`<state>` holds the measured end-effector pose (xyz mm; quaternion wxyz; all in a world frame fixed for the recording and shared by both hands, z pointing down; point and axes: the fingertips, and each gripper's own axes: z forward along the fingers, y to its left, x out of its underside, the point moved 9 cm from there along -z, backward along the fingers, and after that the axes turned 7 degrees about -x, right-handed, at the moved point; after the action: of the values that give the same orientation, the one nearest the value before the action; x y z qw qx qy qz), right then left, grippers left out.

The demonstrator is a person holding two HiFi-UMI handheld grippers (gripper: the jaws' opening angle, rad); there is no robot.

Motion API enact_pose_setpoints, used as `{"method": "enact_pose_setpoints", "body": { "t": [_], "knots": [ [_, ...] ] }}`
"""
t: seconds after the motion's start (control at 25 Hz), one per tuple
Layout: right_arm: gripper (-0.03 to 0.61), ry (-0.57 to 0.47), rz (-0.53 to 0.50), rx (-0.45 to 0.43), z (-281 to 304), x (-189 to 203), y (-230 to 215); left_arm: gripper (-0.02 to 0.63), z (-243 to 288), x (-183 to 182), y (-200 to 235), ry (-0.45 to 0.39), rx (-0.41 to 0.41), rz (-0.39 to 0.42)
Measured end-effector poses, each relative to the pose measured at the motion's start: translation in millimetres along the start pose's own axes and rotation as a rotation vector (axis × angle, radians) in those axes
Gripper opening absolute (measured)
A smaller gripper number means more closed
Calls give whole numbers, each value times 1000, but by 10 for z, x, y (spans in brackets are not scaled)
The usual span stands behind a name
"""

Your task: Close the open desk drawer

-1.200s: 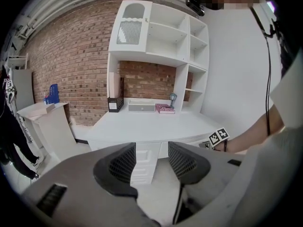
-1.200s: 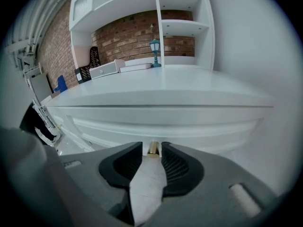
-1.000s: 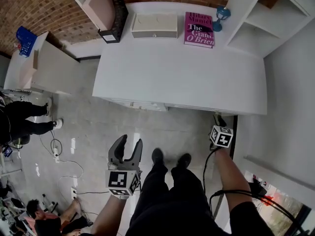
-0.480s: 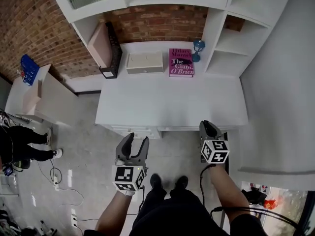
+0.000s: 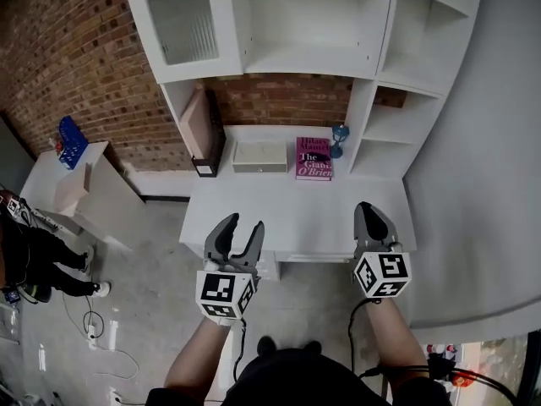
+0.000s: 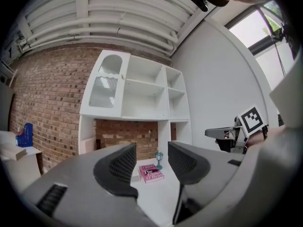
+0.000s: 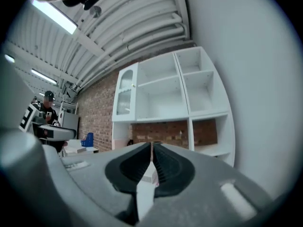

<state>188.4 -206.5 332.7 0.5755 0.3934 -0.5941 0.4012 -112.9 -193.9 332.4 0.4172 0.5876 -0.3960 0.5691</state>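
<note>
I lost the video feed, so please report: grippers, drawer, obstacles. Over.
Left gripper open, empty. Right gripper closing, nothing between jaws. Drawer juts from desk front, untouched. Book and box at desk's back, out of the way.

The right gripper [image 7: 151,148] points level at a white shelf unit [image 7: 175,86] set against a brick wall [image 7: 102,110]. Its jaws are closing and nearly together, with only a thin slit left between the pads and nothing in it. A ribbed ceiling [image 7: 118,27] runs overhead. At far left is the left gripper [image 7: 59,132], with a blue rack [image 7: 88,139] beyond.
</note>
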Motion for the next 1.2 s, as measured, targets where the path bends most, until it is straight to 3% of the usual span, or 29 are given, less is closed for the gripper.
{"method": "enact_pose_setpoints", "body": {
  "t": [0.2, 0.4, 1.2],
  "knots": [
    [17, -156, -113, -55, -160, -607, 246, 152, -110, -457, -133, -135, 19, 40],
    [17, -227, -189, -76, -277, -932, 413, 144, -192, -695, -232, -197, 37, 65],
    [15, -209, -214, -92, -437, -932, 467, 144, -245, -700, -317, -176, 40, 62]
  ]
}}
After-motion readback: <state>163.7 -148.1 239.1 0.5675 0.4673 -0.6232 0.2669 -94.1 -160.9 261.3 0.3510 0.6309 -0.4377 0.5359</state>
